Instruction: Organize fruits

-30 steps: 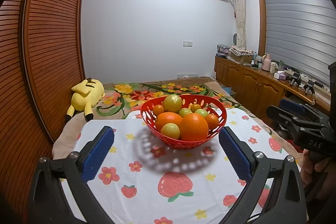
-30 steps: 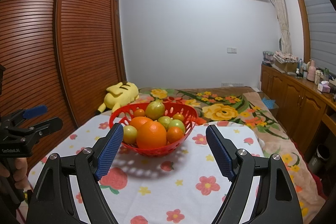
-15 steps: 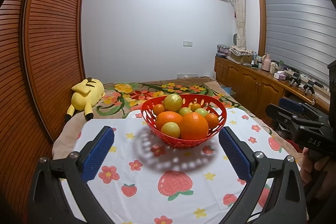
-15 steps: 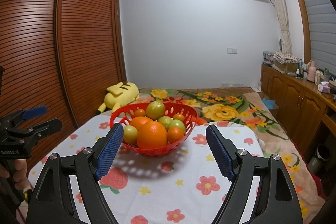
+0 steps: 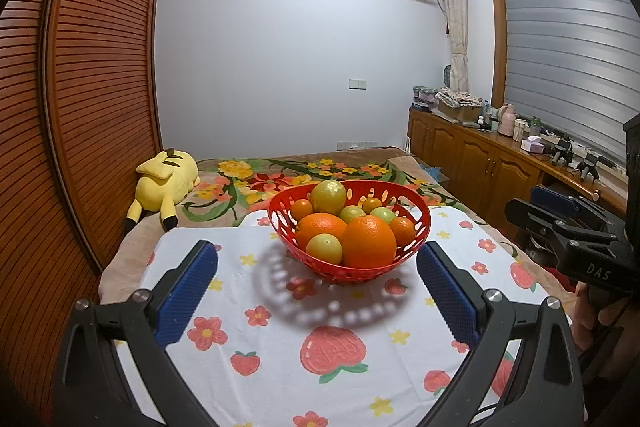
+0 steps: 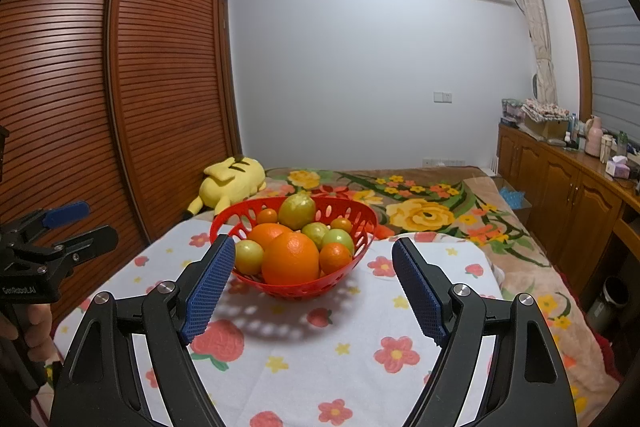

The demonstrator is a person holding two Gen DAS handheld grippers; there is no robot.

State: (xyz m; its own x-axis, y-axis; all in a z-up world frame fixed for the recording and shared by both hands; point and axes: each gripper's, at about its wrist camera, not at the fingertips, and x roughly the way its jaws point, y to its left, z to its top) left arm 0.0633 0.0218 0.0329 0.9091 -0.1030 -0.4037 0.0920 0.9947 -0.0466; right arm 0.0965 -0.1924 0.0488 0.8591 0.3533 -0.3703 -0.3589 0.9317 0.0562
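A red perforated basket (image 5: pixel 416 223) (image 6: pixel 362 215) stands on a white cloth with flower and strawberry prints (image 5: pixel 304 331) (image 6: pixel 320 339). It holds two large oranges (image 5: pixel 368 241) (image 6: pixel 291 259), small oranges, green fruits and a yellow-green fruit (image 5: pixel 328 195) (image 6: pixel 297 211) at the back. My left gripper (image 5: pixel 318 285) is open and empty, short of the basket. My right gripper (image 6: pixel 312 283) is open and empty, its left pad (image 6: pixel 208 283) beside the basket's near left side. Each gripper also shows at the edge of the other's view (image 5: pixel 568 227) (image 6: pixel 60 231).
A yellow plush toy (image 5: pixel 166 183) (image 6: pixel 230 183) lies on the floral blanket (image 6: pixel 420 203) behind the cloth. A slatted wooden wardrobe (image 5: pixel 80 107) stands on the left. Wooden cabinets with clutter (image 5: pixel 480 155) run along the right.
Almost nothing differs. Both grippers stay open and hover in front of the basket; the right gripper drifts very slightly in the left wrist view.
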